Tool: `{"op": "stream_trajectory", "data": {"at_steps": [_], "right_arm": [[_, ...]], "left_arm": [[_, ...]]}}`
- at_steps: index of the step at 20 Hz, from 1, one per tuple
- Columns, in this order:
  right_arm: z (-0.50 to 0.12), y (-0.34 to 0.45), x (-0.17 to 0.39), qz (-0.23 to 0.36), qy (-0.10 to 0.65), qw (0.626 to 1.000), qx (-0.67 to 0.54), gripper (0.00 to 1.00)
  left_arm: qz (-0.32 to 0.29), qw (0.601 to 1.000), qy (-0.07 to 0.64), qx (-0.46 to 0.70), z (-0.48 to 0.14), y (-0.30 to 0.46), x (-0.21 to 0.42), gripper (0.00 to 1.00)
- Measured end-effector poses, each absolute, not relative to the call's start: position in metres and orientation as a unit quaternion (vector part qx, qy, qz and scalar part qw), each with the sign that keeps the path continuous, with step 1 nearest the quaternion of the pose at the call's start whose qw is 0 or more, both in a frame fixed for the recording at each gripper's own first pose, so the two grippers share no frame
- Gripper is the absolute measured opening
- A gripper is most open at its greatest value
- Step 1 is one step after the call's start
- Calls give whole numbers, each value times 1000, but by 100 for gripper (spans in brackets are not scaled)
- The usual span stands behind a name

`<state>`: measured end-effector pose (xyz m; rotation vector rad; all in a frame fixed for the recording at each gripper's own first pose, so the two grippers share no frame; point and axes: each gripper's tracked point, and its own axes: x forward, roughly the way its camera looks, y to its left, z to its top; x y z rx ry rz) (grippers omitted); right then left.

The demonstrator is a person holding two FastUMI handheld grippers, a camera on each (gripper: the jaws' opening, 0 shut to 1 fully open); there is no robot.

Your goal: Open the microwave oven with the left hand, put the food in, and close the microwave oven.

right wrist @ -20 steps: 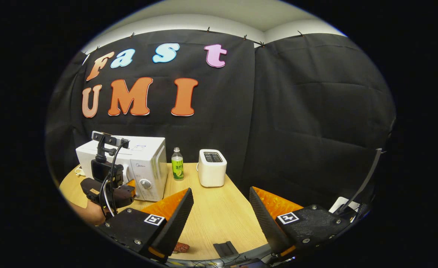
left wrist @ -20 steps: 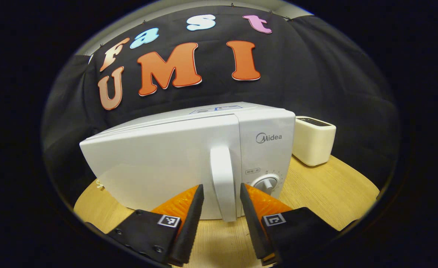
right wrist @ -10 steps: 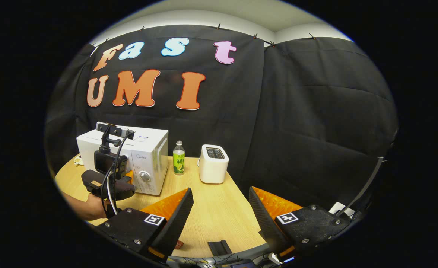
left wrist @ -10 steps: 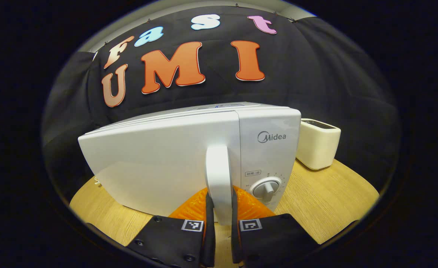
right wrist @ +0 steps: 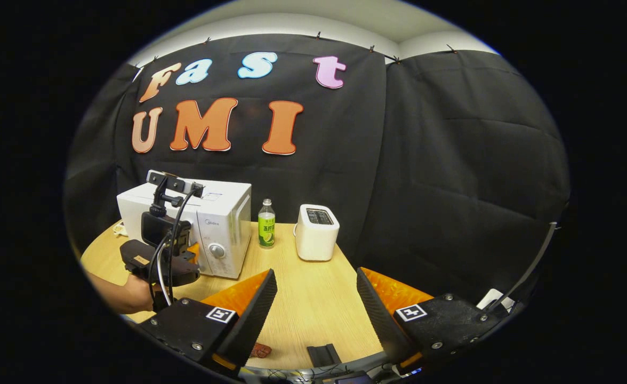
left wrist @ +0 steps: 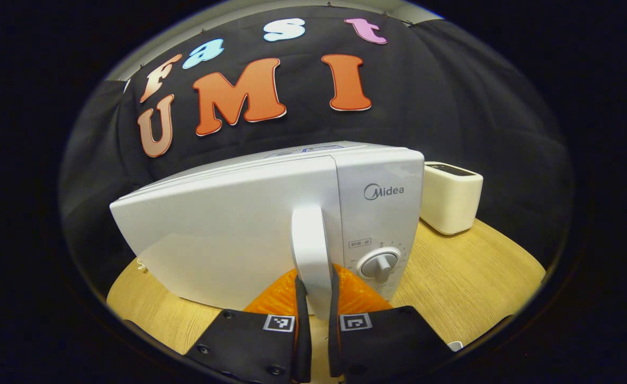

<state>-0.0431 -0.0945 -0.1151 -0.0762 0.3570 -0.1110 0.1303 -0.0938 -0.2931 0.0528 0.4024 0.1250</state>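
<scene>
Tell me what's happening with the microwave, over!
Left gripper shut on door handle. Right gripper open, holding nothing. Microwave door closed. Nothing blocking it.

Both grippers looked like the same build. The left gripper (left wrist: 316,341) had chunky black housings with a small square black-and-white tag on each and a few round screws along the edges. The fingers were wedge-shaped with ribbed inner faces. The right gripper (right wrist: 316,309) had the same tags and screws. On the left gripper (right wrist: 159,256), seen farther off, a camera sat on a black stalk, with a cable looping down to the hand (right wrist: 132,293).
</scene>
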Motion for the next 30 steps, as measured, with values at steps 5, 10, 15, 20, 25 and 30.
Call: {"op": "stream_trajectory", "data": {"at_steps": [5, 10, 15, 20, 25, 30], "right_arm": [[-126, -85, -42, -39, 186, 981, -28, 94], [-143, -54, -37, 3, 208, 978, 6, 94], [-163, -32, -29, 49, 218, 975, 15, 94], [-195, -15, -22, 91, 242, 965, 37, 94], [-221, -4, -21, 95, 279, 954, 45, 94], [-224, -2, -18, 43, 286, 957, 23, 94]], "left_arm": [[32, 982, 174, 68, -288, -92, 86, 14], [38, 981, 174, 73, -285, -73, 27, 14], [61, 973, 209, 76, -285, -37, -36, 14], [169, 948, 252, 93, -286, 41, -109, 14], [170, 947, 266, 63, -291, 77, -138, 13], [118, 954, 268, 64, -292, 100, -150, 15]]}}
